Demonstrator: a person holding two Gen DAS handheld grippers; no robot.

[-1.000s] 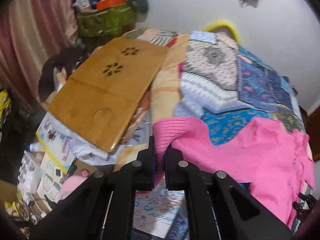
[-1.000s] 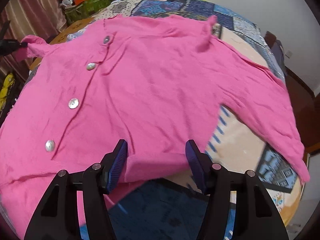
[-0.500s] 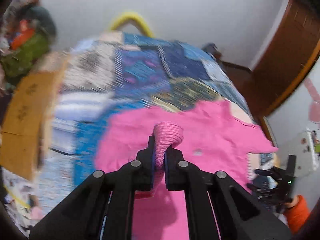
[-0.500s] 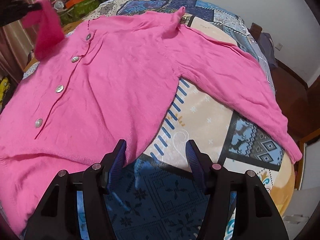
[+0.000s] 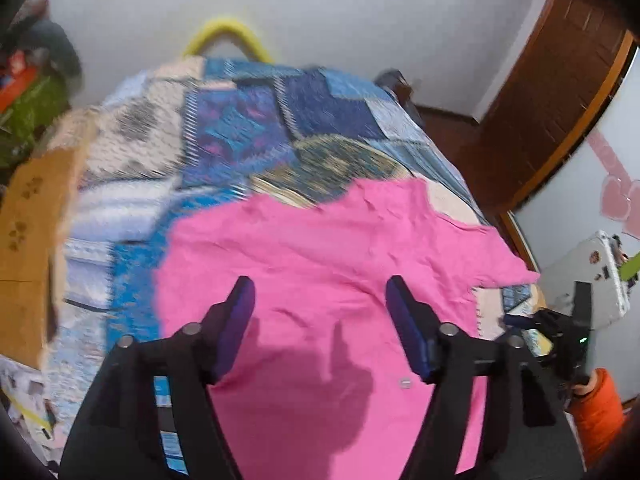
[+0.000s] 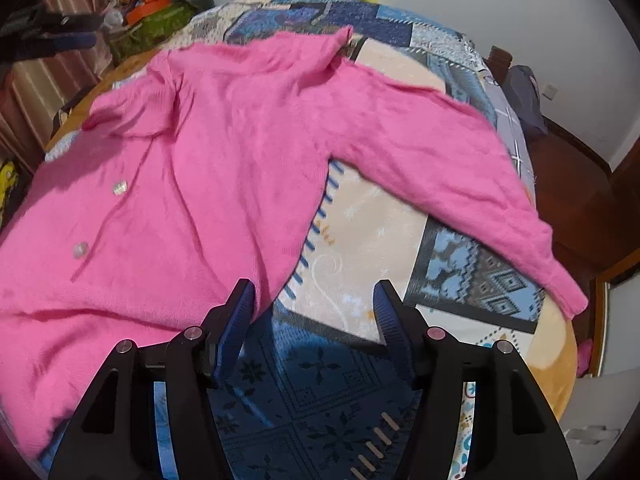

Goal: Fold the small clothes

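Pink knit fills the near ground in both wrist views: the cardigan (image 6: 224, 168) lies spread on a patchwork blanket (image 6: 360, 248), its hem running out of frame at lower left. We hold the right gripper (image 6: 312, 304) wide apart and empty over bare blanket, its left pad at the garment's side edge, though we cannot tell whether they touch. Our left gripper (image 5: 320, 304) hangs equally wide over the cardigan's body, nothing between its fingers, casting a shadow on the cloth. Only the right view shows the long sleeve (image 6: 480, 184) stretched toward the blanket's far right edge, and two pale buttons (image 6: 120, 189) on the front. What looks like the other sleeve lies folded across the chest, blurred. Only the left view, smeared by motion, takes in the brown door (image 5: 552, 92) and a wooden board (image 5: 28, 232) at far left.
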